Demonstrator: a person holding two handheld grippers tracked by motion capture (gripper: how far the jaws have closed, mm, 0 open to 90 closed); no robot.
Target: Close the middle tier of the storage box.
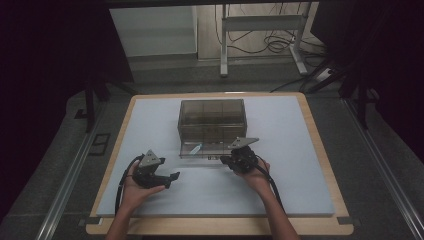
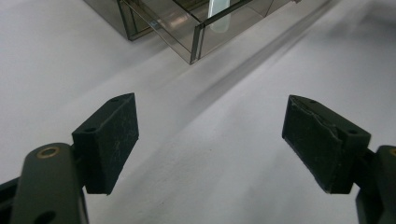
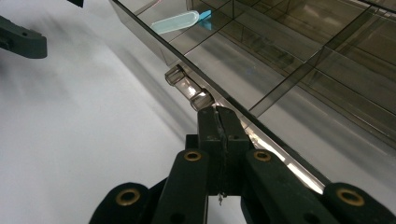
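Note:
A smoky clear drawer box (image 1: 212, 117) stands on the white mat (image 1: 300, 165). Its bottom drawer (image 1: 192, 153) is pulled out toward me, and a pale blue tube (image 1: 196, 148) lies inside. My right gripper (image 1: 223, 160) is shut, with its tips against the drawer's front edge (image 3: 280, 154), beside the small clear handle (image 3: 187, 88); nothing shows between the pads (image 3: 219, 114). The tube (image 3: 180, 21) lies farther along the drawer. My left gripper (image 1: 171, 180) rests open on the mat, left of the drawer and apart from it. Its pads (image 2: 112, 140) stand wide apart over bare mat, facing the drawer corner (image 2: 196, 42) and the tube (image 2: 219, 18).
The mat covers a wooden table (image 1: 320, 150) whose rim shows all round. Beyond the far edge stand a white desk frame (image 1: 260, 25) and loose cables (image 1: 280, 45) on the floor. Dark surroundings flank both sides.

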